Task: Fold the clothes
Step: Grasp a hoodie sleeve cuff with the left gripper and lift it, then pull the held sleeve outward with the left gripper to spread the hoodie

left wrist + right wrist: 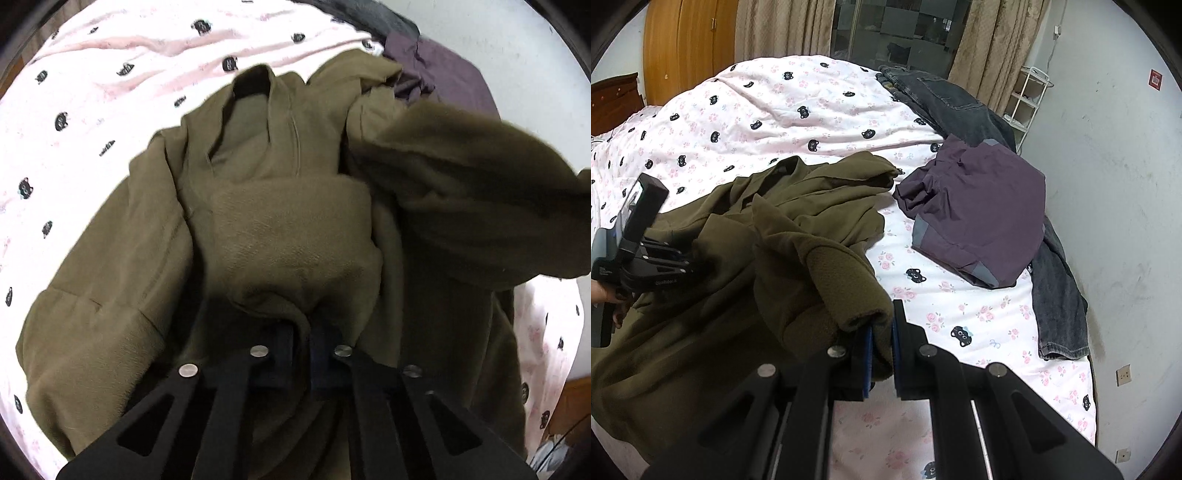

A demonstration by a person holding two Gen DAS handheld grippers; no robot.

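Cat-print bedspread [812, 110] carries an olive hoodie [720, 277], each claw, left [303, 332] and right [881, 332], clamped on it.

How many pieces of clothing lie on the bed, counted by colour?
Olive green: 1, the fleece jacket, held by both the left gripper and the right gripper
Purple: 1, the garment
Dark denim: 1 pile of jeans; I cannot tell if it is more than one pair
Total: 3
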